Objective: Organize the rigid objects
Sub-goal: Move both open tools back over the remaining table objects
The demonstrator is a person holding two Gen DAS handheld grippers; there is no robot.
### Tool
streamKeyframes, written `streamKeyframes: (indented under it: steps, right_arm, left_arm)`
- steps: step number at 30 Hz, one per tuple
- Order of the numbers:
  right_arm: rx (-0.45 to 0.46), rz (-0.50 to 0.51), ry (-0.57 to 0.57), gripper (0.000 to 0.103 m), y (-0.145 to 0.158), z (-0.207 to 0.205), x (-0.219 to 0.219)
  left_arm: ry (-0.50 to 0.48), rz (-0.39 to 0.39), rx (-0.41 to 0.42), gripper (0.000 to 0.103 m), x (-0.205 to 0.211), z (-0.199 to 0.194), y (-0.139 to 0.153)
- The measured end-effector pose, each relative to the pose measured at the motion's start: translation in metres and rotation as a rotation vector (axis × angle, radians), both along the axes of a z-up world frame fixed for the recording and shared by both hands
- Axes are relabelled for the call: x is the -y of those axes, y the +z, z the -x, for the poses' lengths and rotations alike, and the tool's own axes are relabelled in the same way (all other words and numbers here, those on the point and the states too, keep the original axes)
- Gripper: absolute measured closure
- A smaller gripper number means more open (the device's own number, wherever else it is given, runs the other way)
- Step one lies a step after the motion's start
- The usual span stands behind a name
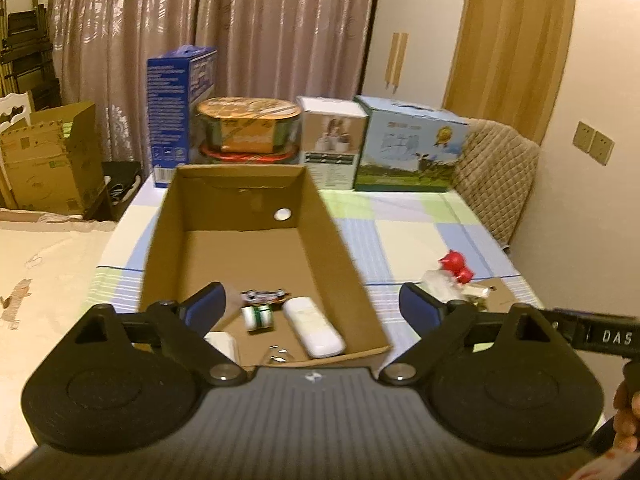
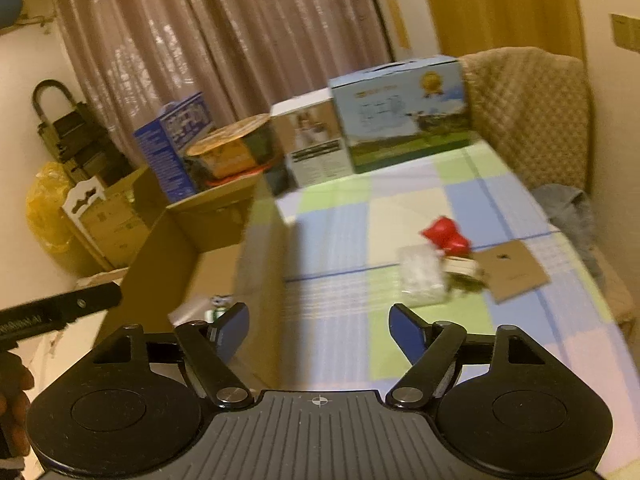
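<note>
An open cardboard box (image 1: 340,264) stands on the checked tablecloth. Inside its near end lie a white remote (image 1: 314,332), a small green and white roll (image 1: 258,317), a toy car (image 1: 264,295) and a white block (image 1: 222,342). My left gripper (image 1: 312,304) hovers over the box's near end, open, nothing between its fingers. My right gripper (image 2: 318,330) is open and empty over the box's right wall (image 2: 260,272). To the right on the cloth lie a red toy (image 2: 446,236), a clear plastic packet (image 2: 422,276), a small cream piece (image 2: 462,267) and a brown card (image 2: 514,270).
Along the table's far edge stand a blue carton (image 1: 180,116), a round lidded container (image 1: 248,130), a white box (image 1: 334,142) and a light blue box (image 1: 412,146). A quilted chair back (image 1: 496,176) is at the right. Cardboard boxes (image 1: 52,160) sit at the left.
</note>
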State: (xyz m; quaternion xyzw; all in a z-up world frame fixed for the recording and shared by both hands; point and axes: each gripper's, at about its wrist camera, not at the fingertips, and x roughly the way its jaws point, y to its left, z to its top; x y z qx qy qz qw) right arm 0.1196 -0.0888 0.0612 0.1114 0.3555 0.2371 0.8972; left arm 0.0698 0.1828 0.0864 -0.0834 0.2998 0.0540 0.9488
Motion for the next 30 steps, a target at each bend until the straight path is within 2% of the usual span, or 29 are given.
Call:
streamKeyframes:
  steps: [7, 14, 21, 30]
  right_arm:
    - [-0.001, 0.005, -0.102, 0.025, 0.001, 0.005, 0.067]
    - [-0.017, -0.011, -0.215, 0.024, -0.002, 0.007, 0.126]
    - [-0.021, 0.011, -0.258, 0.022, -0.005, -0.001, 0.159]
    - [-0.025, 0.043, -0.266, 0.022, -0.026, -0.023, 0.177]
  left_arm:
    - [-0.052, 0.0, 0.026, 0.003, 0.051, -0.01, 0.008]
    - [-0.125, -0.027, 0.001, 0.001, 0.1, -0.023, 0.001]
    - [-0.185, -0.06, -0.035, 0.001, 0.139, -0.039, -0.015]
    - [-0.213, -0.071, -0.095, 0.001, 0.164, -0.07, -0.05]
